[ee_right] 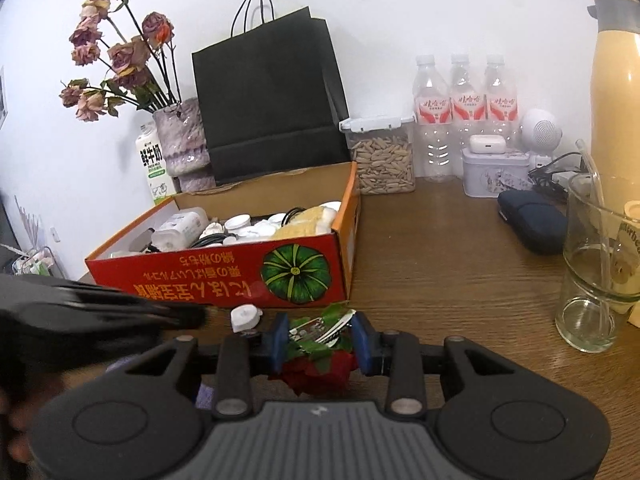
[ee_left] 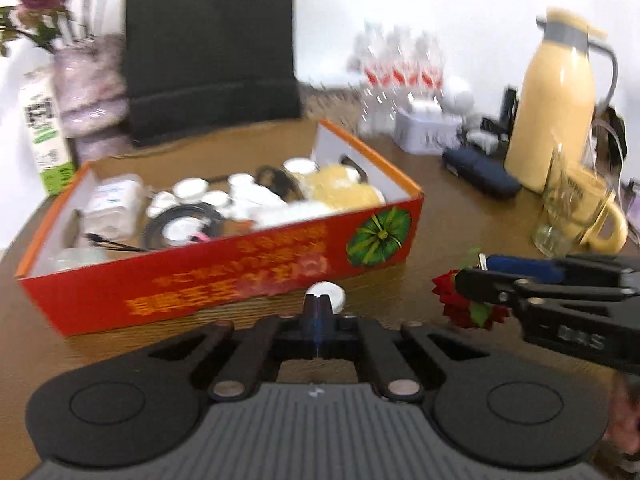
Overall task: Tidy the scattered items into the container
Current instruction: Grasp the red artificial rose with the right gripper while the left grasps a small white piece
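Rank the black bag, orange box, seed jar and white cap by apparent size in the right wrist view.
1. Orange box and black bag: too alike to rank.
2. Seed jar.
3. White cap, smallest despite being nearest.

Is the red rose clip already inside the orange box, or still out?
Out: the right gripper holds the rose clip before the box.

Plain white wall (ee_right: 400, 12), brown wood-grain table (ee_right: 440, 264), soft even indoor light
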`<act>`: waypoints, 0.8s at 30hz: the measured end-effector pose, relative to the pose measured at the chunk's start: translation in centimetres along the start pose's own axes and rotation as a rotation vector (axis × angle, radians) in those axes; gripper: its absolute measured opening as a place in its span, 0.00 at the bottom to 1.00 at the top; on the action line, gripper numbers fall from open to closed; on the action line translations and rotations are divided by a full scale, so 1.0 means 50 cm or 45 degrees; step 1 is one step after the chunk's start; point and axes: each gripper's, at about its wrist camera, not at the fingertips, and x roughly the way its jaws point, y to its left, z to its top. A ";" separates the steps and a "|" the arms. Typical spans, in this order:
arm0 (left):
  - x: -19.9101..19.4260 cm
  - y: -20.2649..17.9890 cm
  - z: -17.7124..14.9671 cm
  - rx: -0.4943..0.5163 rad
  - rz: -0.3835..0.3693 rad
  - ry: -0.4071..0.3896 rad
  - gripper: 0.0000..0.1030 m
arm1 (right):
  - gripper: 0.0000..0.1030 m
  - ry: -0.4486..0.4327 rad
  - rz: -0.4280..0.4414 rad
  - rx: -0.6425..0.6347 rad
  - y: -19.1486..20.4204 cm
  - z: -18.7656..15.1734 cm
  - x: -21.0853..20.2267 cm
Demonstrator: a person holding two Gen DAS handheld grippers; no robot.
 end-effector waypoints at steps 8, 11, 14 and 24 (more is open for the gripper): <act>0.000 -0.014 -0.011 0.069 -0.046 0.007 0.72 | 0.32 -0.026 0.002 0.068 -0.004 -0.003 -0.003; 0.040 -0.057 -0.001 0.219 0.030 -0.028 0.68 | 0.32 -0.048 0.023 0.101 -0.003 -0.008 -0.012; 0.078 -0.073 0.005 0.287 0.037 -0.045 0.67 | 0.32 -0.054 0.002 0.071 0.003 -0.016 -0.017; 0.141 -0.046 0.002 0.124 0.009 0.072 0.27 | 0.49 0.027 -0.013 0.092 -0.017 -0.015 -0.007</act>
